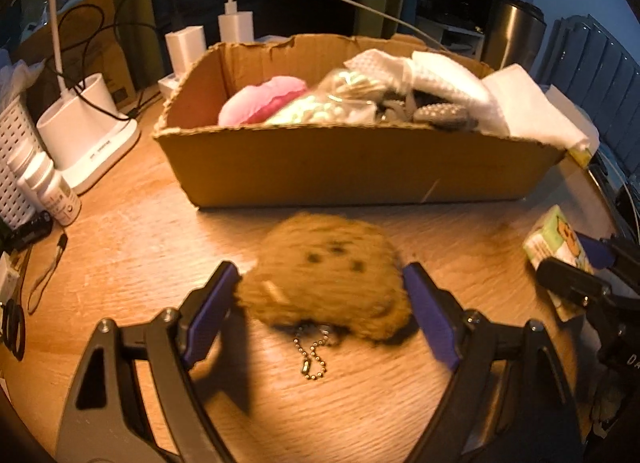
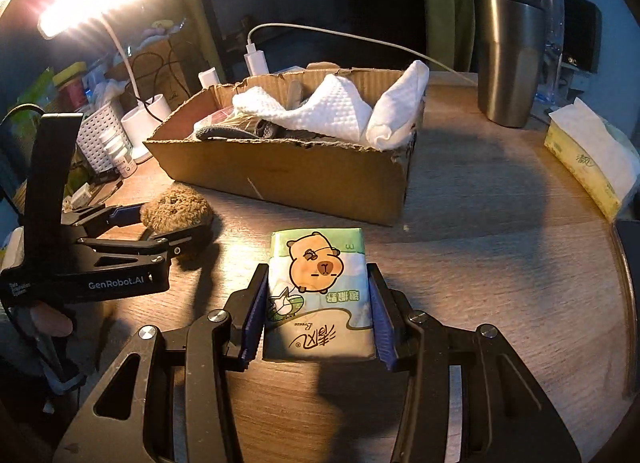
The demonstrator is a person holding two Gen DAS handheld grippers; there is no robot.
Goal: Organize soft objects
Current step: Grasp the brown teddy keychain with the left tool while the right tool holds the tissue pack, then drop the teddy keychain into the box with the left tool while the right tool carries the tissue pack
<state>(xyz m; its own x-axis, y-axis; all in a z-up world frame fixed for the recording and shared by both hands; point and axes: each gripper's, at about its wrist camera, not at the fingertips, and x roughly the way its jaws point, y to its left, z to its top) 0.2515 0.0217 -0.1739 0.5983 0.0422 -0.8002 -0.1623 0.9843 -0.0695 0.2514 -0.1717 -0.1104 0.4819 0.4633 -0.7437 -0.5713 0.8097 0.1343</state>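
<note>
A brown fuzzy plush keychain (image 1: 326, 275) with a ball chain sits on the wooden table between the fingers of my left gripper (image 1: 320, 283), which touch its sides; it also shows in the right wrist view (image 2: 176, 207). My right gripper (image 2: 318, 295) is shut on a green tissue pack (image 2: 320, 295) with a capybara picture, resting on the table. The pack also shows in the left wrist view (image 1: 558, 247). Behind stands an open cardboard box (image 1: 360, 171) holding a pink plush (image 1: 264, 99), white cloths (image 2: 320, 111) and other soft items.
A white lamp base (image 1: 88, 135), a white basket (image 1: 12, 167) and small bottles (image 1: 48, 191) stand at the left. A steel tumbler (image 2: 508, 63) and a tissue box (image 2: 592, 159) are at the right. A charger and cable (image 1: 236, 23) sit behind the box.
</note>
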